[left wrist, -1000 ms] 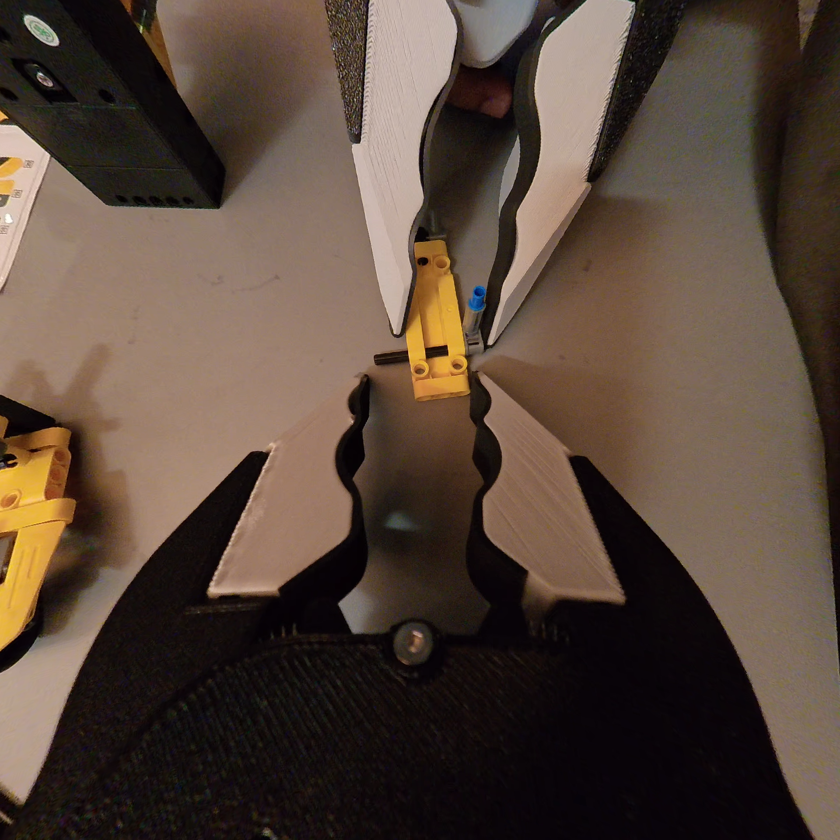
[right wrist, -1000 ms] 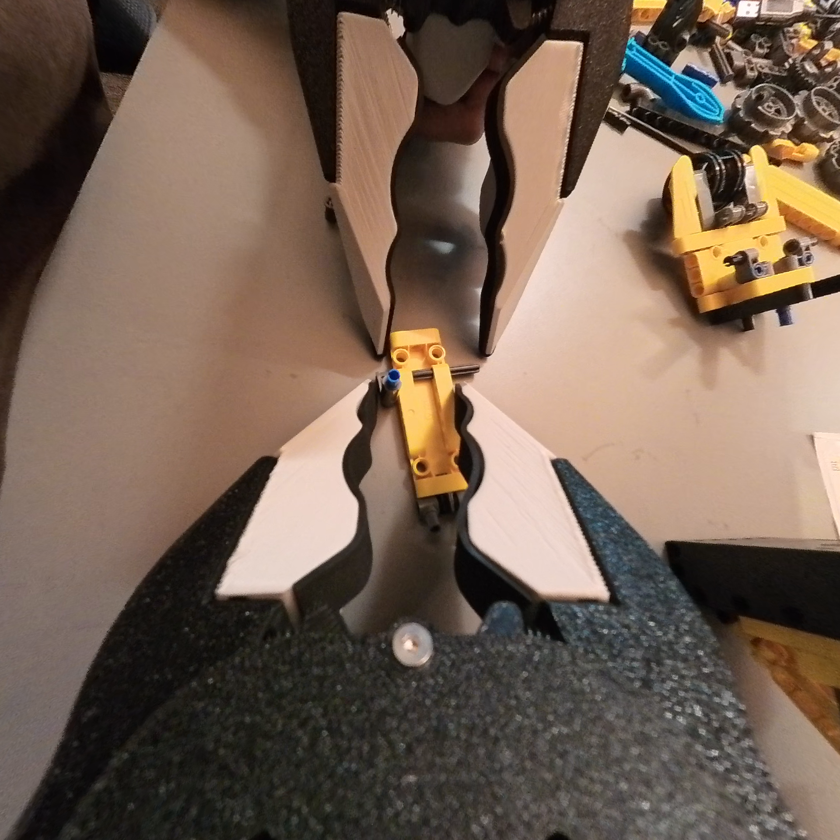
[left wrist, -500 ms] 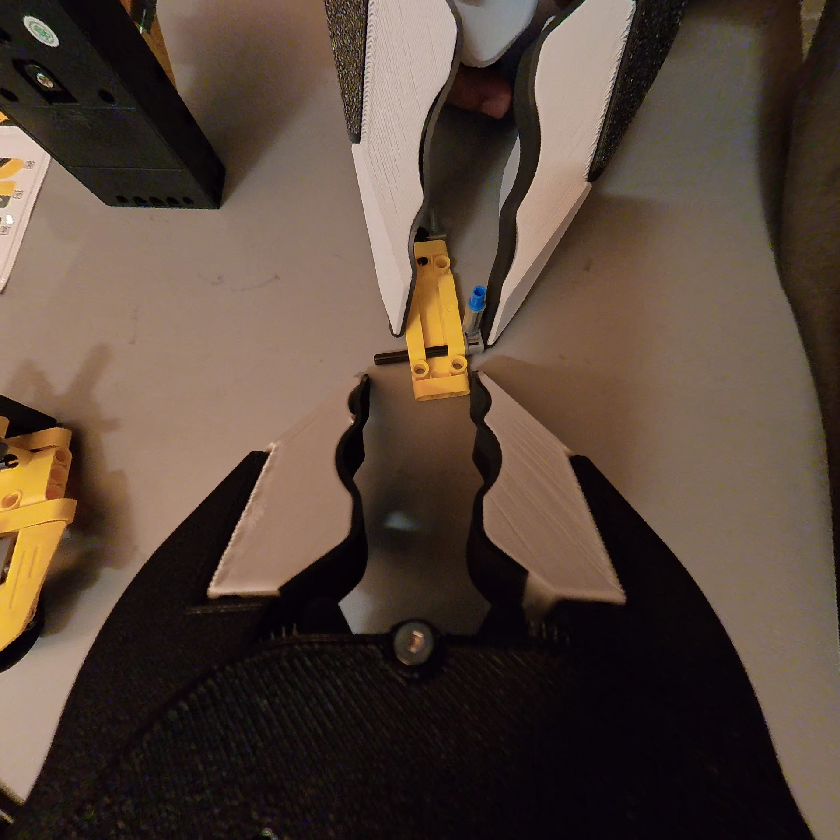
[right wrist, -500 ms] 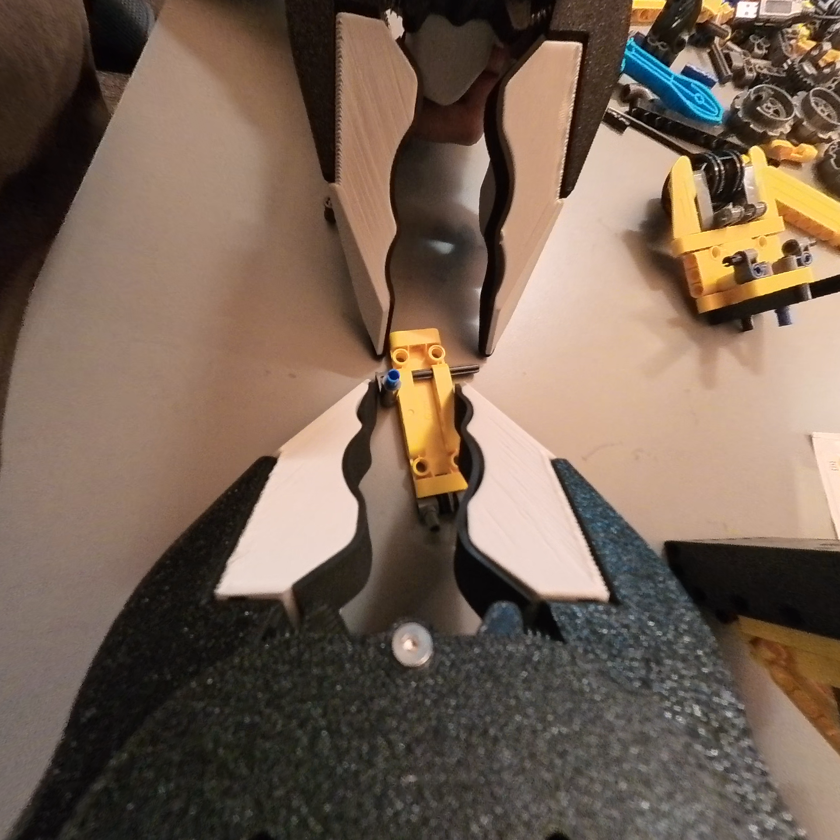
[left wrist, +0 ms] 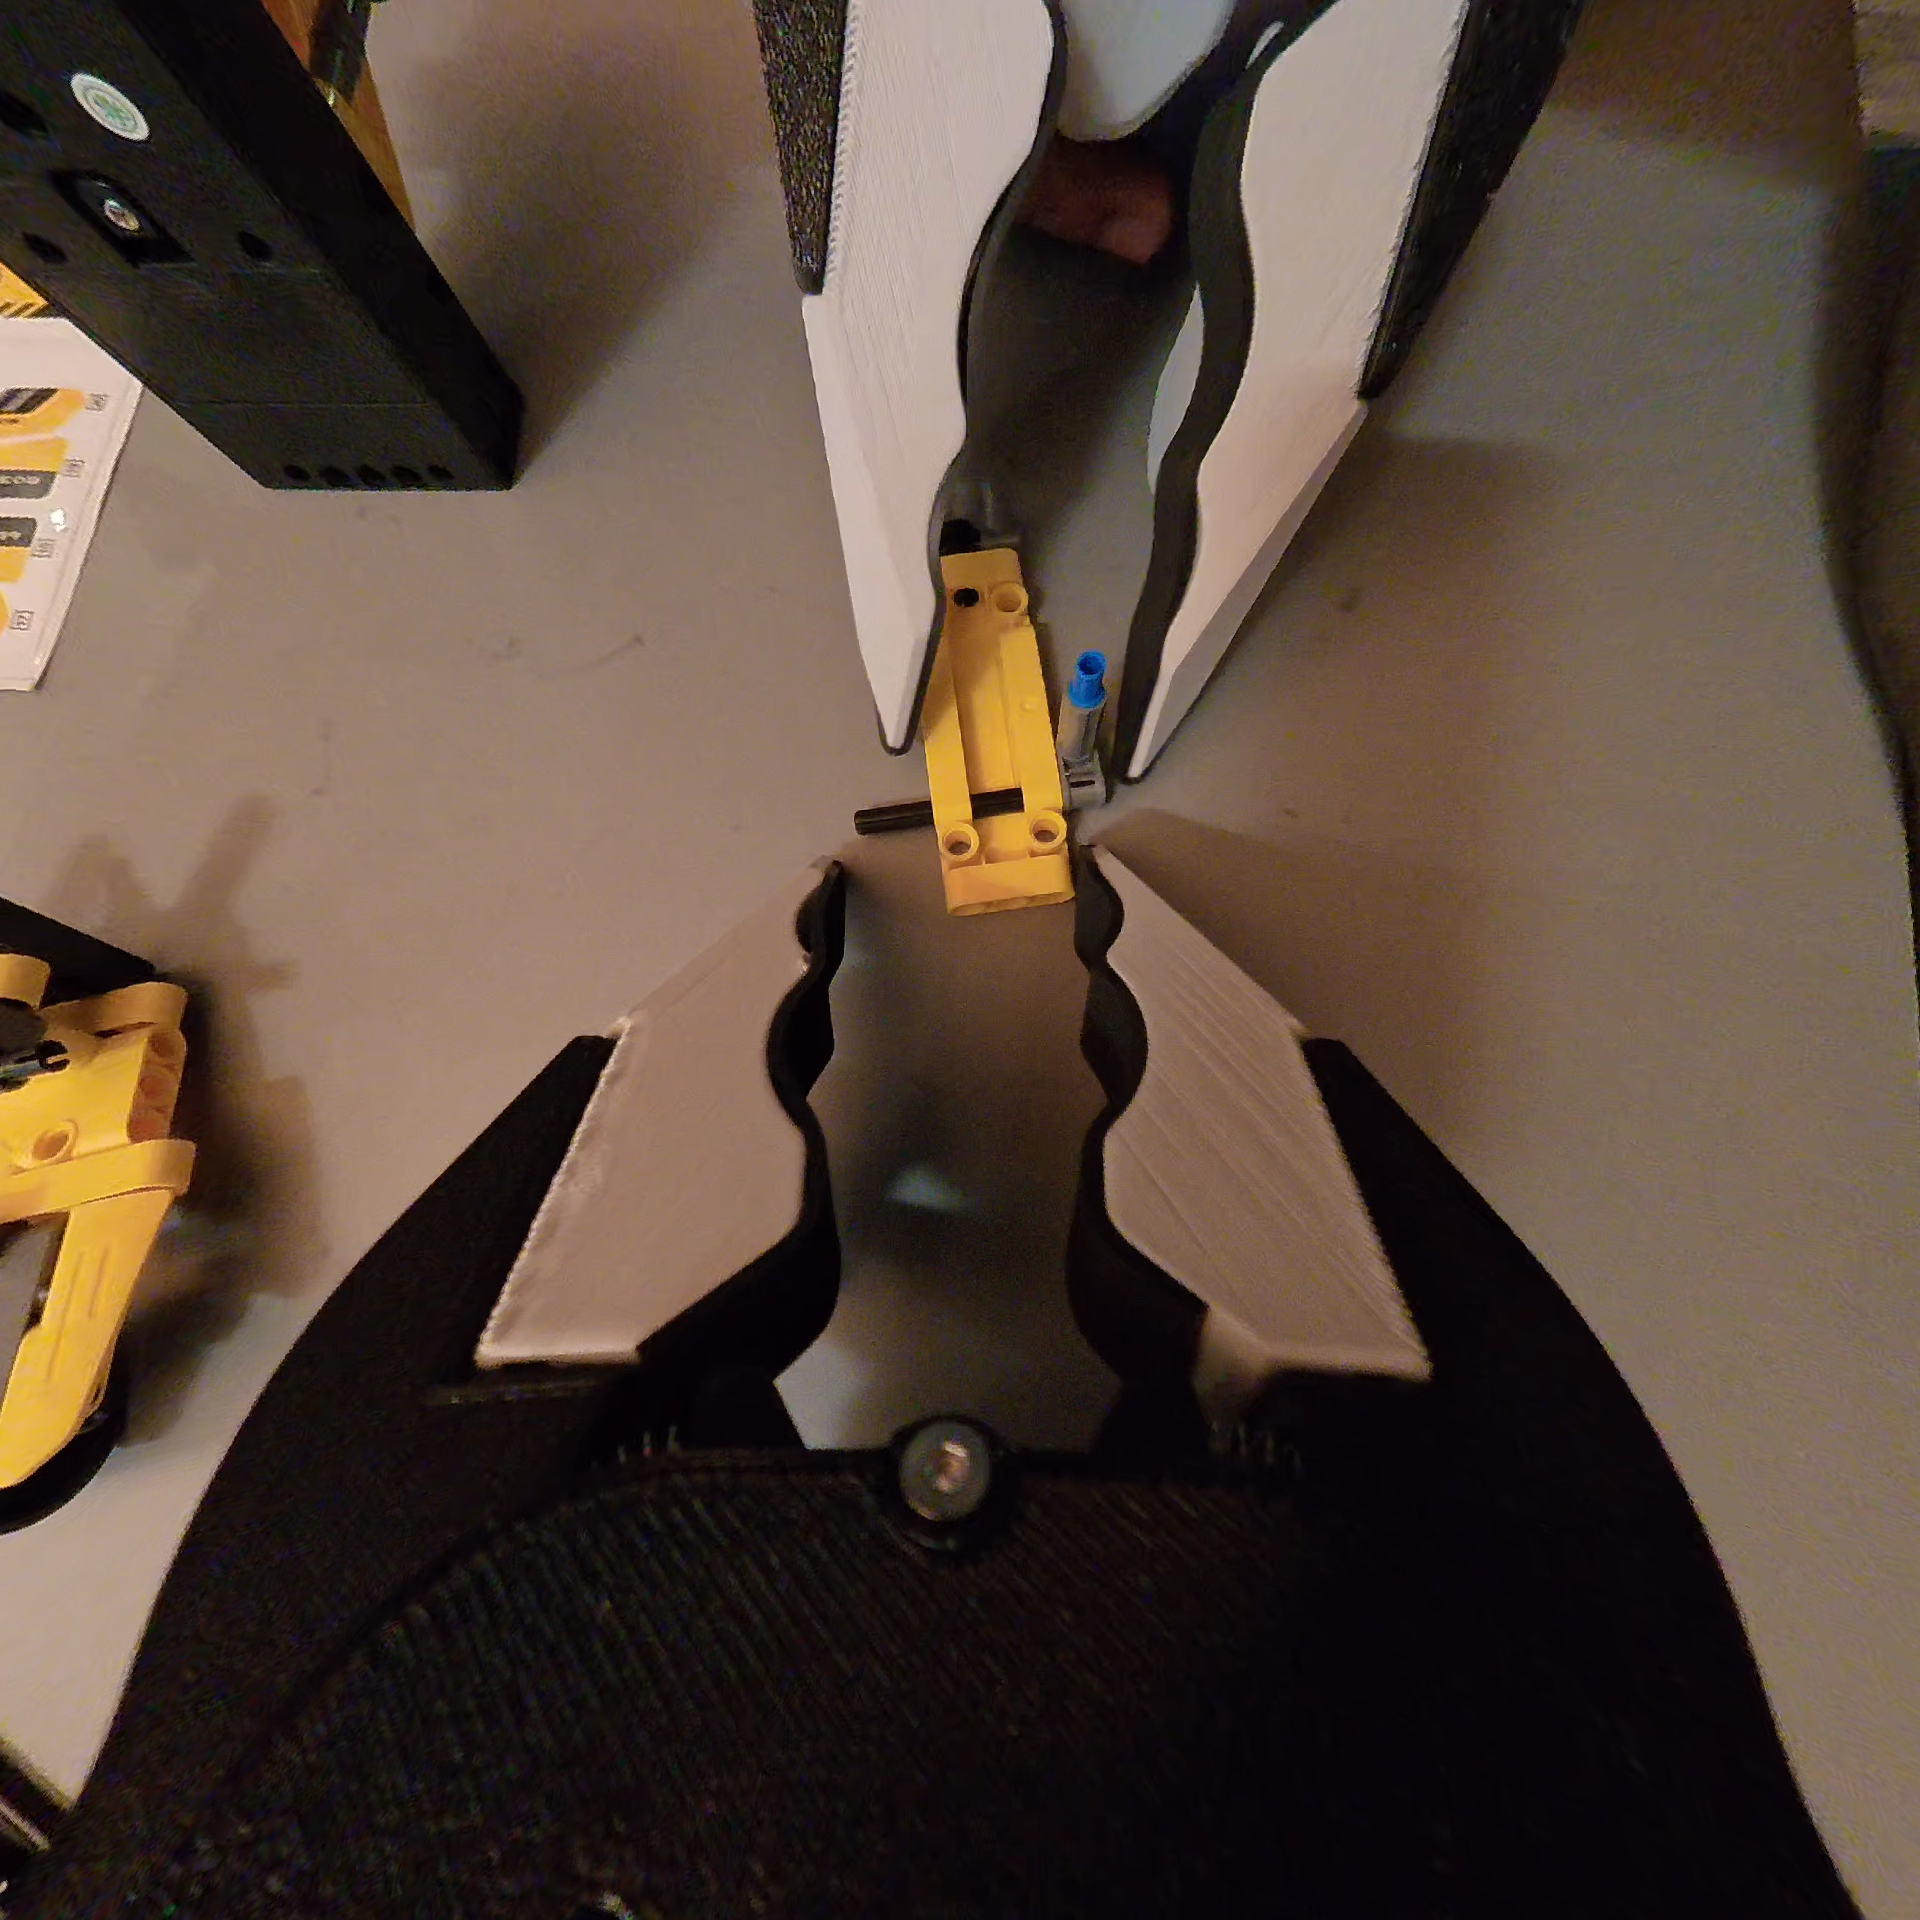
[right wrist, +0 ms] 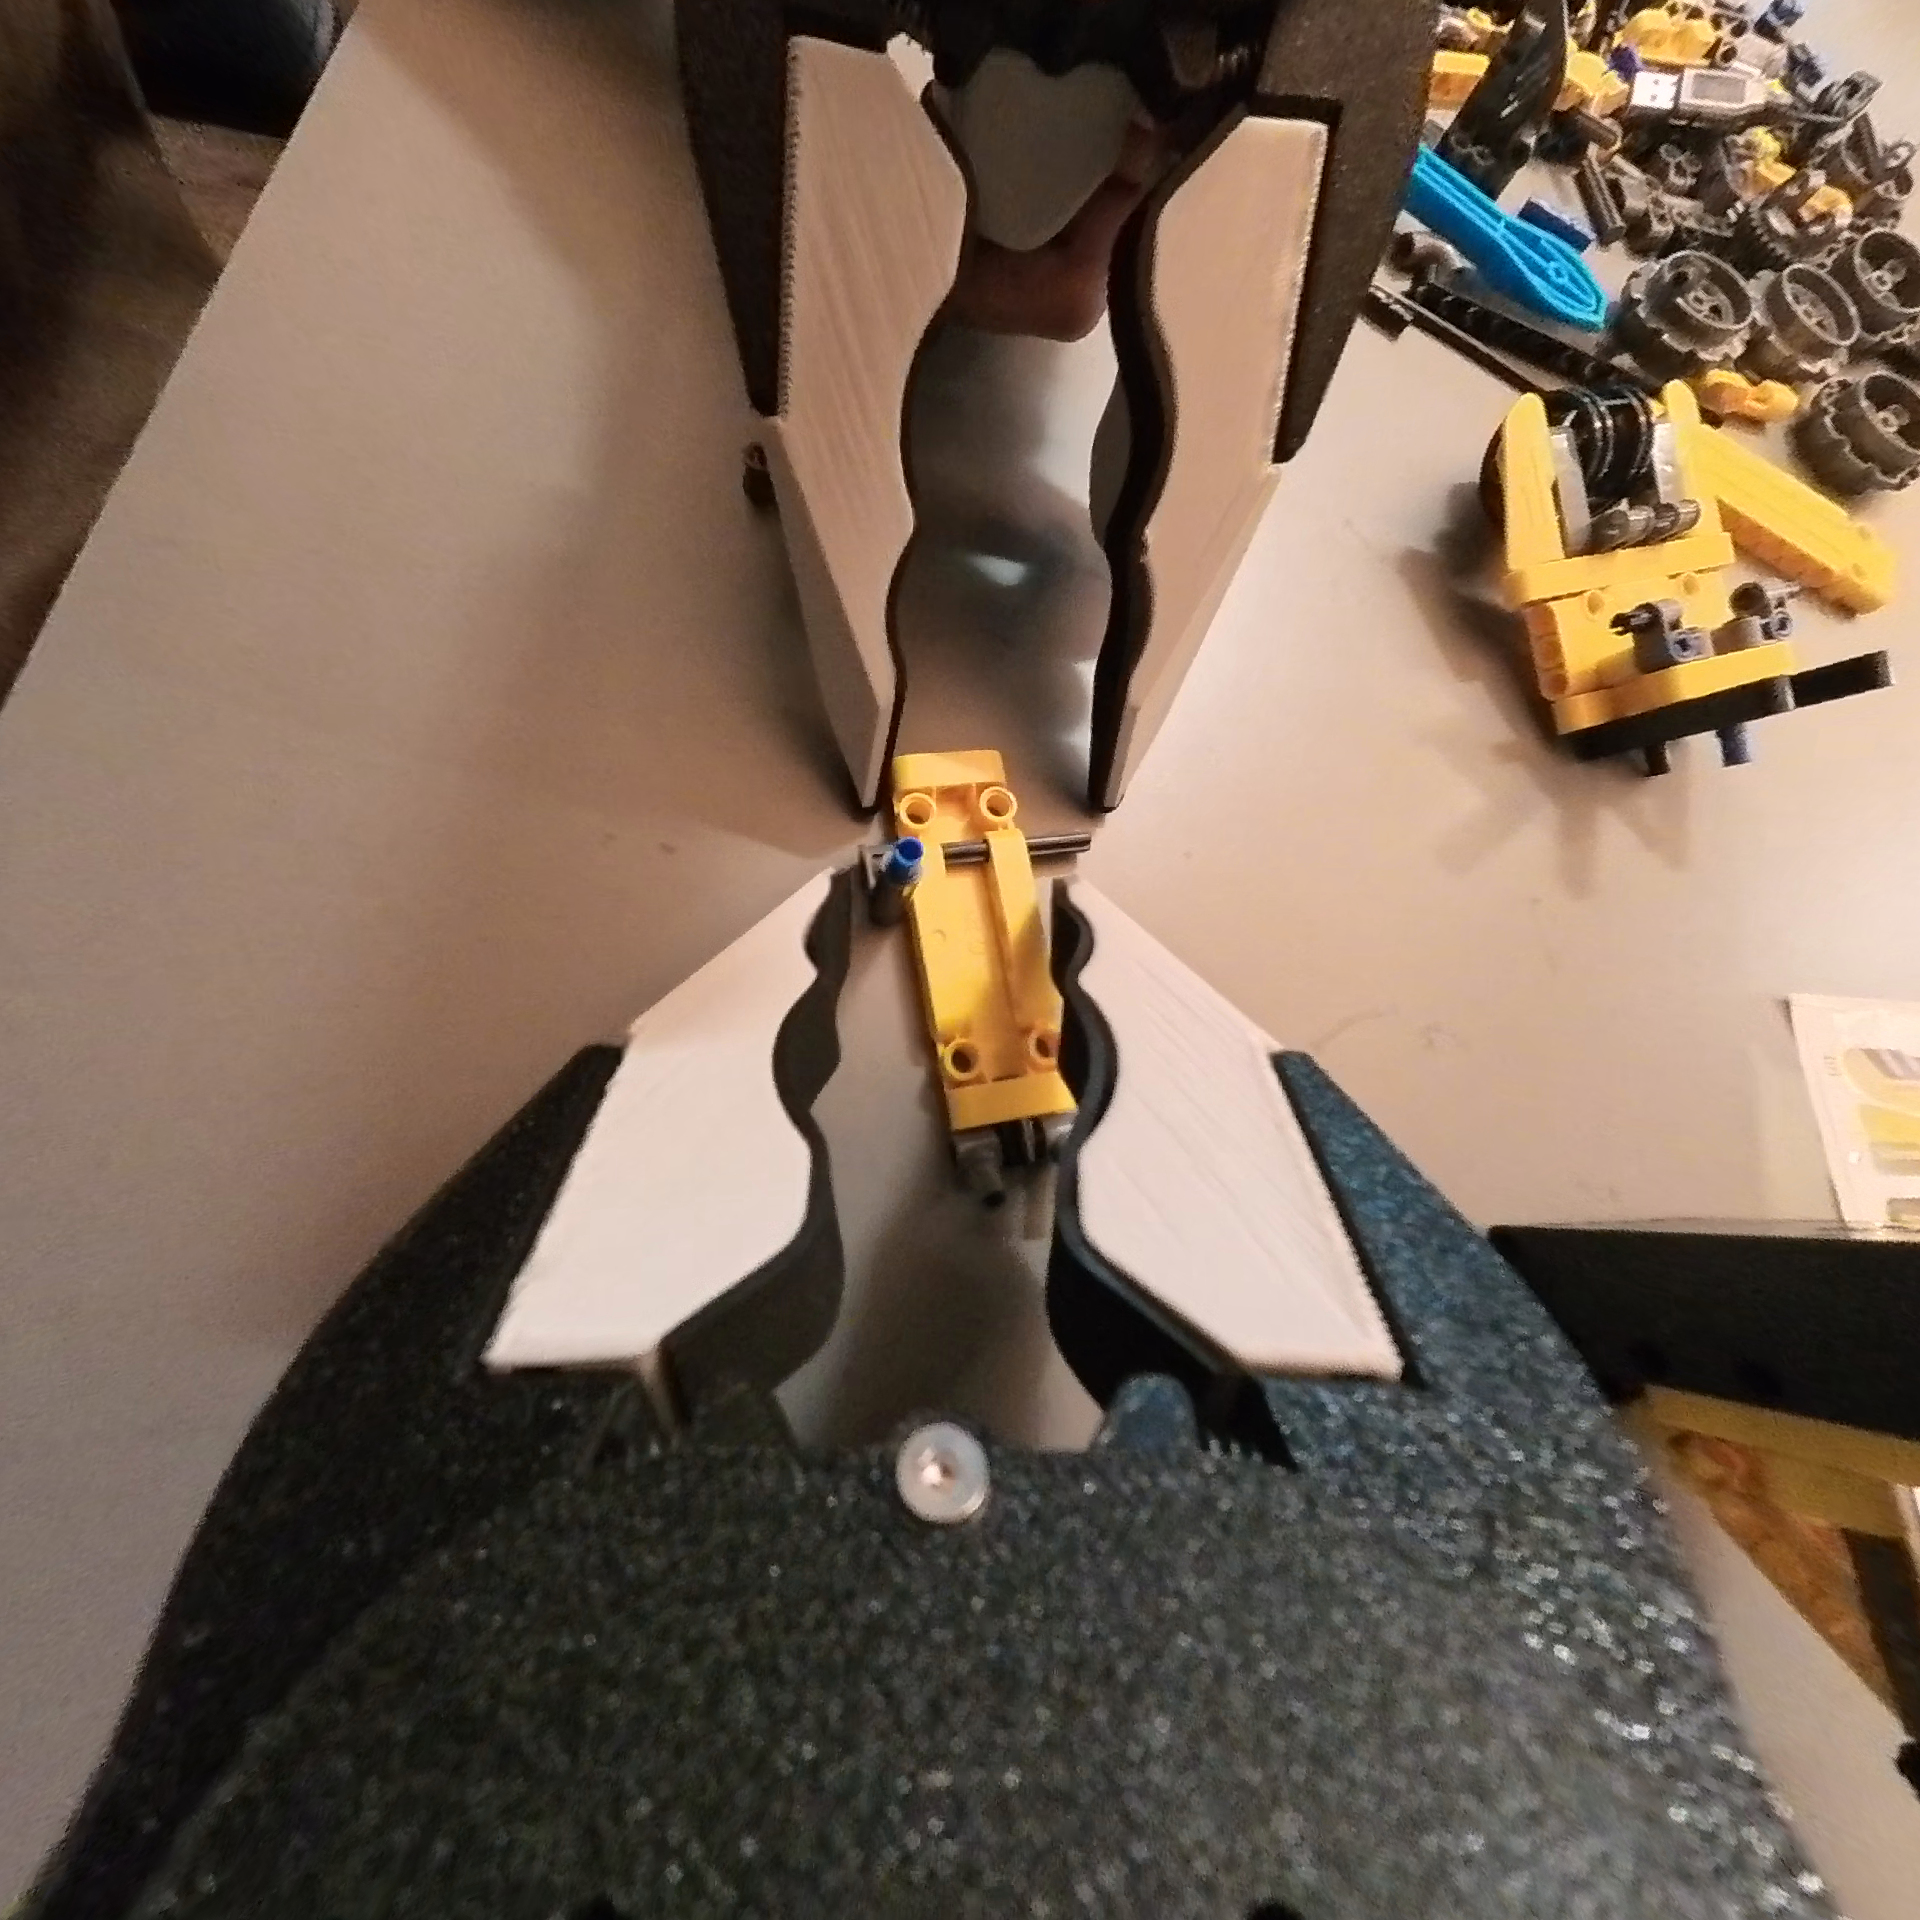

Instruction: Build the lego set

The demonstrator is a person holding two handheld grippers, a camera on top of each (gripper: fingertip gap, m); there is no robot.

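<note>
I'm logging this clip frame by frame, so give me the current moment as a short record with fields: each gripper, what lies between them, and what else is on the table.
left gripper: open, tips at the near end of the yellow piece, not gripping it
right gripper: open, fingers on either side of the yellow piece
yellow piece: flat on the grey table, black axle through it crosswise, blue-tipped pin beside it
left side: black box, printed sheet
elsewhere: yellow assembly, loose wheels and parts

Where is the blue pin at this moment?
In both wrist views, the blue pin stands beside the yellow panel piece on the table, just inside the right gripper fingertips.
</note>
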